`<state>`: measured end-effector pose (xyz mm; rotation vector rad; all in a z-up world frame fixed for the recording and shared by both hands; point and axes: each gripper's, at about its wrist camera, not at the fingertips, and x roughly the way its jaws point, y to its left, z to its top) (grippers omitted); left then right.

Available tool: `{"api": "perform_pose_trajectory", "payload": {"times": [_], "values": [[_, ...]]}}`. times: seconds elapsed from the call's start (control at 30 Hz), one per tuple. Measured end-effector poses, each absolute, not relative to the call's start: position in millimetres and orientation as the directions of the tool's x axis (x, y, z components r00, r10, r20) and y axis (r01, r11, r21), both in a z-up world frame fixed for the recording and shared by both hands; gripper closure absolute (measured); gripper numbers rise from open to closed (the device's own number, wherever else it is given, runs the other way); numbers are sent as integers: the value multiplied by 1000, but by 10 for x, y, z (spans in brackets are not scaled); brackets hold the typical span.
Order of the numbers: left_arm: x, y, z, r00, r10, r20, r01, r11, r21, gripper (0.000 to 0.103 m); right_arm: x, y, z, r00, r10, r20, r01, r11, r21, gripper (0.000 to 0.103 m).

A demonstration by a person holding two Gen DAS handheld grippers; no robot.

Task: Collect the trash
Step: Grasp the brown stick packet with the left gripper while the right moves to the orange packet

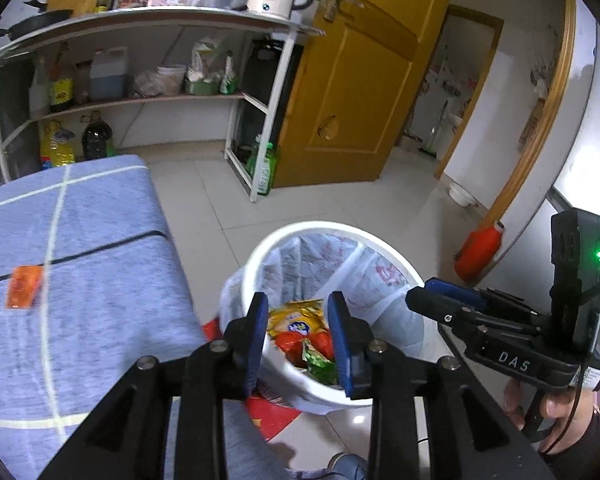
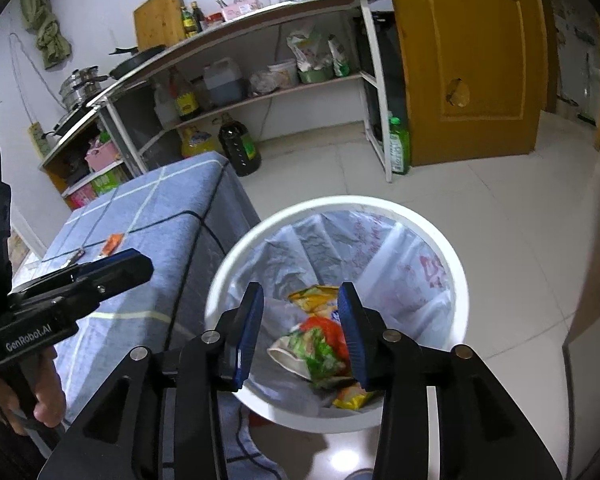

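Note:
A white trash bin (image 1: pixel 260 248) with a plastic liner stands on the floor beside a table; it also shows in the right wrist view (image 2: pixel 458 276). Several snack wrappers (image 1: pixel 296 320) (image 2: pixel 320 344) lie inside it. My left gripper (image 1: pixel 298 324) is open and empty above the bin's near rim. My right gripper (image 2: pixel 302 320) is open and empty, held over the bin's mouth. An orange wrapper (image 1: pixel 24 292) lies flat on the blue checked tablecloth (image 1: pixel 100 240), also seen small in the right wrist view (image 2: pixel 113 243). A small dark wrapper (image 2: pixel 76 256) lies near it.
A white shelf unit (image 1: pixel 260 120) with bottles, pans and a kettle stands behind. A green bottle (image 1: pixel 266 168) sits by its leg. A brown door (image 1: pixel 360 80) is open on the right. A red bottle (image 1: pixel 478 248) lies at the wall. A red mat (image 1: pixel 268 412) lies under the bin.

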<state>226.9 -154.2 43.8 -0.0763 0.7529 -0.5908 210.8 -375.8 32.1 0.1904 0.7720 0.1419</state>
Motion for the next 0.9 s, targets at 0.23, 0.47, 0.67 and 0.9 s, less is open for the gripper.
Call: {"api": "perform_pose_trajectory", "payload": {"times": [0.23,0.47,0.67,0.9], "values": [[2162,-1060,536,639,-484,-599,415,871,-261,71,2078,-3404,522,736,258,-626,-156,964,214,63],[2115,-482,531,687,-416,-596,324,909,-260,67,2124,-2906,622,728,329,-602,-275,944,183,63],[2075,23,477,721,-345,-601,233,938,-259,62,2237,-2420,605,696,383,-608,-367,917,157,63],[2084,532,387,751,-252,-610,139,964,-227,60,2436,-1996,527,643,428,-635,-424,890,170,59]]}}
